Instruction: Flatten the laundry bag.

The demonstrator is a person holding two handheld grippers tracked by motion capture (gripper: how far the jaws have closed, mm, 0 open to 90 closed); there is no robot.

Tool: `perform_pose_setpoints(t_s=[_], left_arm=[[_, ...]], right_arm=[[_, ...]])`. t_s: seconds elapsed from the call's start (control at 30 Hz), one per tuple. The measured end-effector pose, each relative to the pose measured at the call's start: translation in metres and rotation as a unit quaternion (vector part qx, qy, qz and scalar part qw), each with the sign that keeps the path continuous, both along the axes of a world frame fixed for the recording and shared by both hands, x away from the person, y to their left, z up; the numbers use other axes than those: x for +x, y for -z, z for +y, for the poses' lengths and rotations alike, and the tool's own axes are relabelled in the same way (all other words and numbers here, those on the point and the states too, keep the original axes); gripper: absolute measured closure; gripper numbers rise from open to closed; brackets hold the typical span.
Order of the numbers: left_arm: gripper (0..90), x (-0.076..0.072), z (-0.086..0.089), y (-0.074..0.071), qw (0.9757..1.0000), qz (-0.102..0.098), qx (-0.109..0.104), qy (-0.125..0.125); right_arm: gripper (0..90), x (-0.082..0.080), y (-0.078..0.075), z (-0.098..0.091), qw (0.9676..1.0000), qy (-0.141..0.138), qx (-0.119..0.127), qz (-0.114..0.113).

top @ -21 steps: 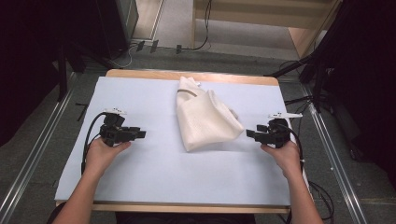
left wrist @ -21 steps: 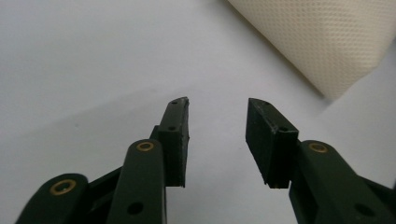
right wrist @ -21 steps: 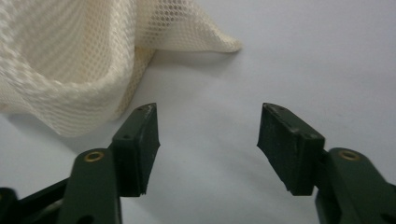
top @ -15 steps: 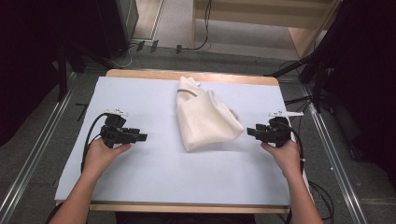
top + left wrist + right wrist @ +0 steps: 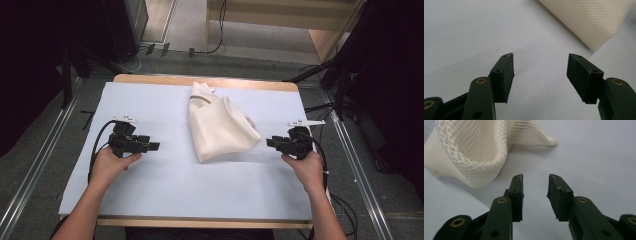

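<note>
Cream-white mesh fabric bag (image 5: pixel 220 127) is the thing both hands face, and the coming move depends on which side is closer to it. From near to far: the person's forearms enter at the near edge of the bench (image 5: pixel 150 205), which carries a pale blue sheet. The left hand-held gripper (image 5: pixel 152 146) rests on the sheet and points toward the middle; the right hand-held gripper (image 5: pixel 270 142) points inward from the opposite side.

The bag lies crumpled between them, a little farther from the person than both. Its long axis runs from the near corner, low in the middle, away toward the far edge of the bench, where a darker band shows at the opening.

The right hand-held gripper is the nearer one: the bag's near right corner is just beside its tips. In the right gripper view the mesh fold (image 5: pixel 471 157) sits ahead and to the left of the jaws, not between them. The jaws are spread, with nothing in the gap.

The left hand-held gripper is well apart from the bag. In the left gripper view its jaws are wide apart and empty, and the bag's corner (image 5: pixel 596 27) lies ahead to the right.
</note>
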State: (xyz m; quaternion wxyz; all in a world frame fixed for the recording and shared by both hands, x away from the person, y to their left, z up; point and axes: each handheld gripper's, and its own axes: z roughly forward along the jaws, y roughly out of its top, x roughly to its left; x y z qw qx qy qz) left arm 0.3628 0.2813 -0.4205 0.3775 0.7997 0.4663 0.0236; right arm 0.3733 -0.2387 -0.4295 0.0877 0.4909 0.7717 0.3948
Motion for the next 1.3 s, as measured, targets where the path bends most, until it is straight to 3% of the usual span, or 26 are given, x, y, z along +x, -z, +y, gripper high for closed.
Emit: perform_pose_setpoints(t_s=[0.2, 0.27, 0.4, 0.77, 1.07, 1.3], left_arm=[[40.9, 0.002, 0.001, 0.000, 0.9999, -0.009, 0.007, -0.005], [40.6, 0.002, 0.002, 0.001, 0.9999, -0.006, 0.004, -0.007], [36.8, 0.001, 0.003, 0.000, 0.9999, -0.007, -0.005, -0.007], [37.9, 0.001, 0.007, -0.001, 0.9999, -0.010, -0.004, -0.011], [37.4, -0.001, 0.021, -0.008, 0.9994, -0.008, -0.019, -0.028], [37.7, -0.005, 0.026, -0.013, 0.9993, -0.014, -0.015, -0.031]], right_arm=[[86.7, 0.002, 0.004, 0.003, 0.9995, -0.001, 0.025, 0.021], [87.3, 0.004, 0.006, 0.007, 0.9991, -0.003, 0.027, 0.034], [87.2, 0.007, 0.011, 0.014, 0.9985, -0.010, 0.039, 0.037], [87.7, 0.007, 0.007, 0.027, 0.9981, -0.021, 0.051, 0.026], [88.1, -0.003, -0.013, 0.045, 0.9972, -0.040, 0.063, -0.010], [88.1, -0.006, -0.029, 0.065, 0.9948, -0.053, 0.076, -0.042]])
